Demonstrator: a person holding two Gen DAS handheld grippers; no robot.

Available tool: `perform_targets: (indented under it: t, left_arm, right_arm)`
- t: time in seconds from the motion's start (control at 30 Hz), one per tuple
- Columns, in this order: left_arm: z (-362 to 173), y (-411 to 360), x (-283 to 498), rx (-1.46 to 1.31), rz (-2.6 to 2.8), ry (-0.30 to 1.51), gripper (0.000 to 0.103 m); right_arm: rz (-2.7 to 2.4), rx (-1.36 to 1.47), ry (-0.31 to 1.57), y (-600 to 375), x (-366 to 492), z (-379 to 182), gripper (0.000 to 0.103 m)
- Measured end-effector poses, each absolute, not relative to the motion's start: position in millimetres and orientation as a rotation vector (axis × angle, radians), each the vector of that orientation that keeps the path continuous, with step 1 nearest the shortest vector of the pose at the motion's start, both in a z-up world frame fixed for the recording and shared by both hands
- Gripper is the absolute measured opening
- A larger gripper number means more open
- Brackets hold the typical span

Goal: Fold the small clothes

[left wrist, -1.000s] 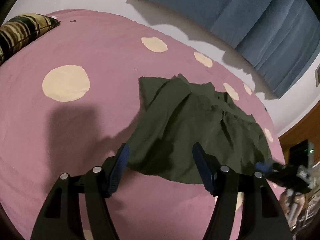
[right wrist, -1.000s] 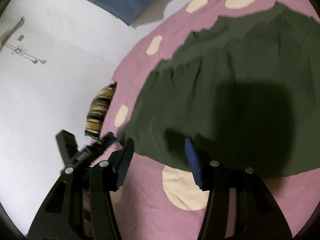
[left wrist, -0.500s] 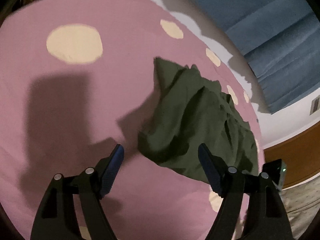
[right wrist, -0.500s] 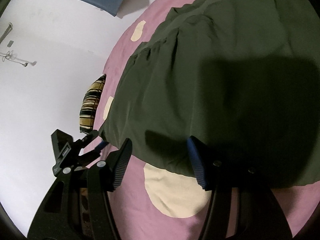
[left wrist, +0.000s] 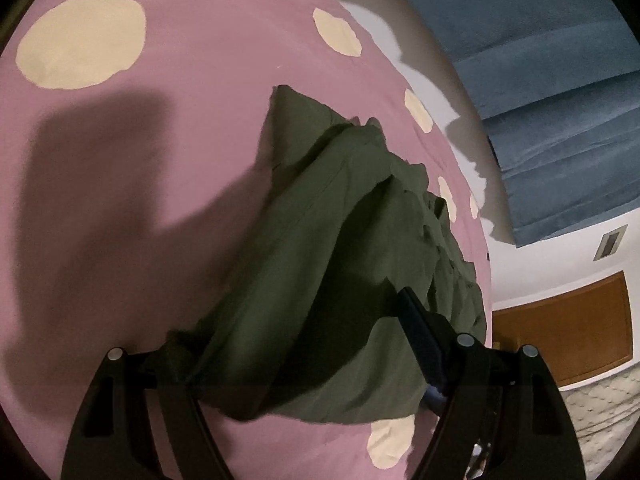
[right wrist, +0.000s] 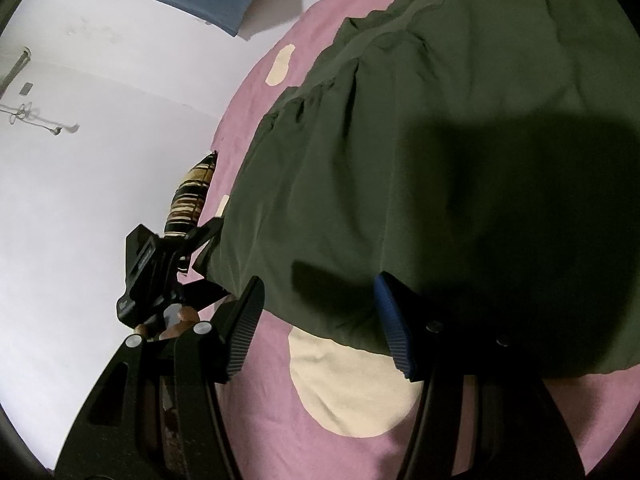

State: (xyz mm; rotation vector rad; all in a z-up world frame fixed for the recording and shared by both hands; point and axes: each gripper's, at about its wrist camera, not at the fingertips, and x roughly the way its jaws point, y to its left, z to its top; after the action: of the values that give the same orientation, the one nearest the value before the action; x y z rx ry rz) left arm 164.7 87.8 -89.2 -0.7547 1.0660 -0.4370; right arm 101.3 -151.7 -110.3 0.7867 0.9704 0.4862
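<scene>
Dark green garment [left wrist: 344,264] spread rumpled across pink bedsheet [left wrist: 168,208] printed with cream dots. Near hem bunched, running between the two fingers of the left gripper [left wrist: 288,340]. Left finger hidden under the cloth; right finger [left wrist: 420,336] uncovered, flanking the fold on its outer side. Fingers set wide apart, fabric lying in the gap; no pinch visible, clamping not evident. Blue curtain [left wrist: 540,92] hanging beyond the bed edge; brown wooden panel [left wrist: 568,328] low at right.

From the right wrist view: same garment [right wrist: 420,140] filling most of the frame, gathered seam crossing its upper left part. Near hem lying just ahead of the right gripper [right wrist: 320,316], over the far edge of a large cream dot [right wrist: 352,388]. Right gripper fingers spread wide, released: blue-padded right finger [right wrist: 394,320] at the hem line, apparently touching or overlapping the cloth edge; left finger [right wrist: 244,320] clear of the cloth, over pink sheet. Nothing held between them. Left gripper body [right wrist: 160,276] seen at the garment's left corner. Striped pillow [right wrist: 190,196] behind it, against white wall [right wrist: 100,160].
</scene>
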Motion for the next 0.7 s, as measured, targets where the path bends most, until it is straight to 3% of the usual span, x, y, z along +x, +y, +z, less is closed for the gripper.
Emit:
perform_targets:
  t: [0.07,0.13,0.2,0.4,0.7]
  left_arm:
    - [-83,84,162,-0.71,-0.425,1.053,0.061]
    - [-78,84,160,-0.666,-0.418,1.039,0.041]
    - [-70,81,158,-0.625,-0.412,1.024,0.032]
    - [-47,67,152,-0.538,-0.386,0.967,0.024]
    - [5,29,148,-0.428,-0.451,0.874,0.022]
  right_arm:
    - [0.49,0.785,0.964,-152,100,-110,0.057]
    - [0.493,0.784,0.962,-153,100,-109,0.057]
    - [0.497,0.788,0.962,-153,100,-109,0.057]
    - [0.513,0.8,0.958,-158,99,-111,0.057]
    - [0.523,0.806,0.946,-159,94,-112,0.057]
